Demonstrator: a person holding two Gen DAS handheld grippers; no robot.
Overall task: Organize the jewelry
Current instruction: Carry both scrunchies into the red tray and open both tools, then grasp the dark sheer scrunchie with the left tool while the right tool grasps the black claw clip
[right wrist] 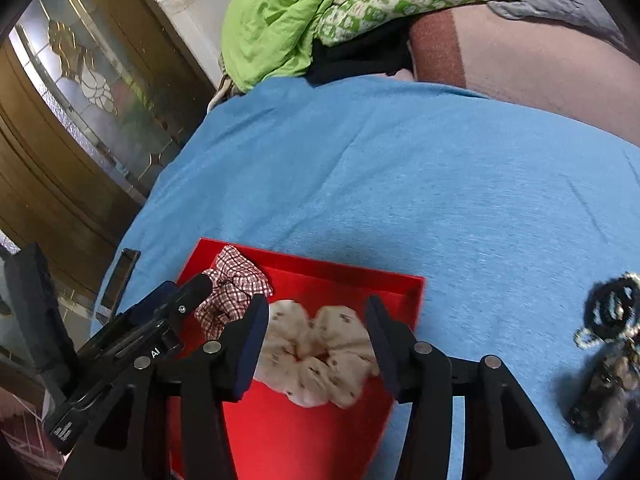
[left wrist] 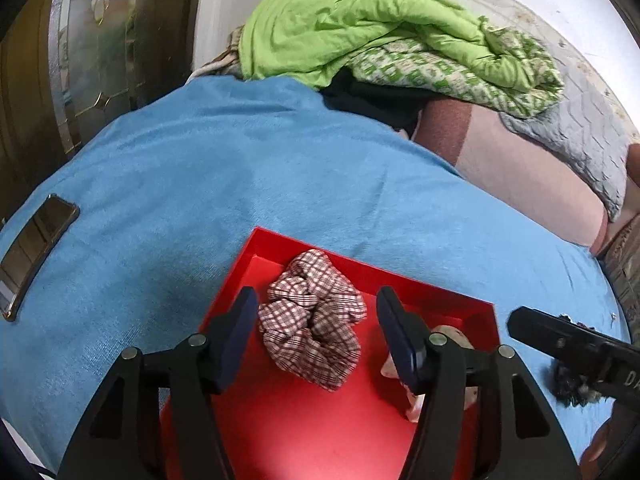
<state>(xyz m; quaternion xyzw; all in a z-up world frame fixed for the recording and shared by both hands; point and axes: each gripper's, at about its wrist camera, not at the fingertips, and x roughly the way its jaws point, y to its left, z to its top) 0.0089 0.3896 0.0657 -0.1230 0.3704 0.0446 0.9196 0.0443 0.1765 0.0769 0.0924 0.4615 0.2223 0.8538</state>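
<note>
Red tray (left wrist: pixel 448 300) on blue towel (left wrist: pixel 240 168), near edge of bed. Checked scrunchie (left wrist: pixel 312 320) lies in tray's left part, between left gripper (left wrist: pixel 318 328) fingers, jaws apart, pads not touching it. Cream scrunchie (right wrist: pixel 320 356) lies in tray's right part, between right gripper (right wrist: pixel 318 344) fingers, jaws apart, no grip. Black beaded jewelry (right wrist: pixel 612 312) on towel right of tray. Phone (left wrist: pixel 36 252) far left. Green blanket (left wrist: pixel 360 28) heaped at far side.

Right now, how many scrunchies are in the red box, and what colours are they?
Checked red-and-white scrunchie: 1
Cream spotted scrunchie: 1
Total in the red box: 2
</note>
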